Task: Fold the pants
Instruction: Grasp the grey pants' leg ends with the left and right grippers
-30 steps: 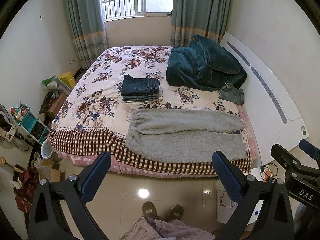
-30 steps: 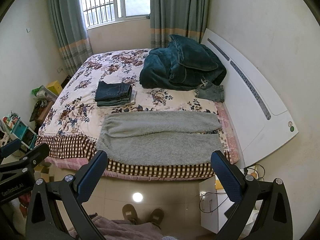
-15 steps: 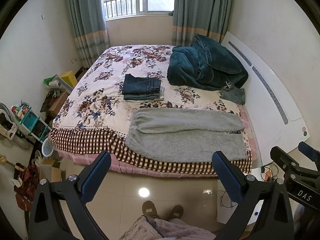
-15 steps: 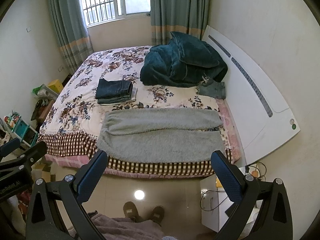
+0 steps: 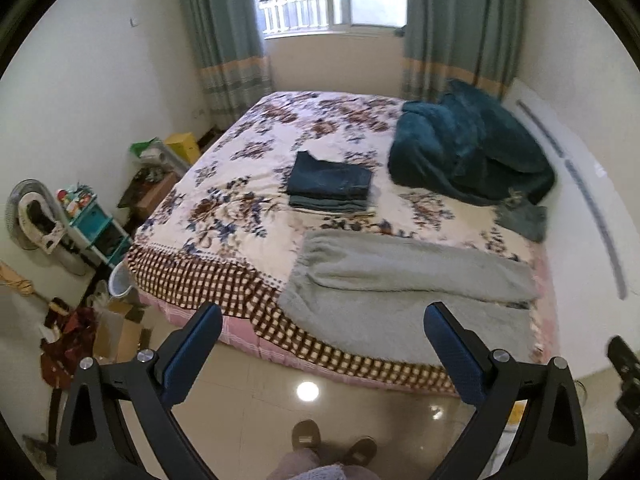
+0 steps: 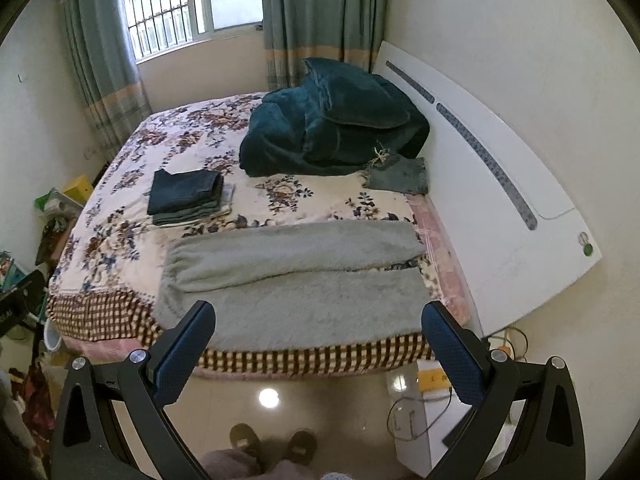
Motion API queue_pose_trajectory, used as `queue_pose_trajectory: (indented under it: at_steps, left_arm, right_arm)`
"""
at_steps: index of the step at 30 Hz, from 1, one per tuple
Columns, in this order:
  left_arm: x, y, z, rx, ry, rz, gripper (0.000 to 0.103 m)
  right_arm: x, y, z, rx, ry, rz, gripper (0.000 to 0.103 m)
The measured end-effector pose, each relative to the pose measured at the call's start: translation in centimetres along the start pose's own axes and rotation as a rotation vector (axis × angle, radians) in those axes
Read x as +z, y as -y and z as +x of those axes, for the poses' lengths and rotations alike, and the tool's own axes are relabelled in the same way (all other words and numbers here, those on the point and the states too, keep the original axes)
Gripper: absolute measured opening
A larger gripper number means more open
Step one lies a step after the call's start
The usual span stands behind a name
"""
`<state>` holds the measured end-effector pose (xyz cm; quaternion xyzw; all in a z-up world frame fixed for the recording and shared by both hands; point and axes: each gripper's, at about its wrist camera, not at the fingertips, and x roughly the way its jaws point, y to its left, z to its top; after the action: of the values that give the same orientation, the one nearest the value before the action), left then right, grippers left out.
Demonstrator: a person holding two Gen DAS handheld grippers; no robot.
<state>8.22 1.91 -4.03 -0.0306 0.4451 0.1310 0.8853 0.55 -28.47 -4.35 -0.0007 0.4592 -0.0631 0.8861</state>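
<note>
Grey fleece pants [image 5: 404, 300] lie spread flat along the near edge of the bed, waist at the left, both legs running right; they also show in the right wrist view [image 6: 296, 280]. My left gripper [image 5: 322, 318] is open and empty, held above the floor just short of the pants. My right gripper [image 6: 318, 316] is open and empty, also in front of the bed edge, over the pants' near leg.
A stack of folded dark jeans [image 5: 330, 188] sits mid-bed. A teal blanket heap [image 6: 332, 120] and small denim shorts [image 6: 398, 176] lie near the white headboard [image 6: 500, 184]. Clutter, a fan and a shelf [image 5: 92, 224] stand left of the bed. My feet [image 6: 272, 440] are on the tiled floor.
Both grippers have moved closer to the bed; the left view has swung left and the right view has swung right. The pants have not moved.
</note>
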Motion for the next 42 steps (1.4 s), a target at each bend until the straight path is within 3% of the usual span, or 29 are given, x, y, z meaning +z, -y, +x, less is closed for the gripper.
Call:
queue_pose_trajectory:
  at_steps: [5,11,16,21,26,33,36,39,40,42]
  left_arm:
    - [1.6,2.1,6.9,0.043,-0.067,-0.012,0.103]
    - [5.6,4.8,18.3,0.066,-0.183,-0.005,0.103]
    - [9.9,6.7,29.7,0.063,-0.288,-0.029,0.103]
    - [13.8,7.8,42.3,0.063,-0.404,-0.098,0.103]
    - [14.8,8.2,55.3,0.104,-0.543,-0.2,0.103]
    - [11.1,7.3,70.2,0.151,-0.751,-0.388,0.103]
    - [9.3,6.0,73.5,0.186,-0.787,-0.498,0.103]
    - [8.3,5.0,74.7,0.255,-0.804,-0.537,0.1]
    - [8.1,4.8,74.7,0.259,-0.799,-0.55,0.097]
    - [7.7,4.6,74.2,0.27,-0.787,-0.561,0.074]
  right_arm:
    - [4.6,0.4,9.6,-0.031,-0.059,0.031,0.103]
    - [9.8,-0.2,24.0,-0.049,-0.152,0.093,0.103]
    - [14.4,-0.5,40.3,-0.057,-0.272,0.193,0.103]
    - [17.0,0.1,55.2,-0.12,-0.359,0.306,0.103]
    - [16.9,2.4,69.4,-0.191,-0.424,0.459,0.103]
    - [13.8,5.5,82.3,-0.326,-0.506,0.556,0.103]
    - [12.2,7.4,85.9,-0.354,-0.552,0.611,0.103]
    - [10.9,8.8,88.1,-0.337,-0.601,0.681,0.103]
    - [10.5,9.1,88.8,-0.322,-0.618,0.706,0.103]
    - [9.6,9.5,90.1,-0.296,-0.658,0.753,0.096]
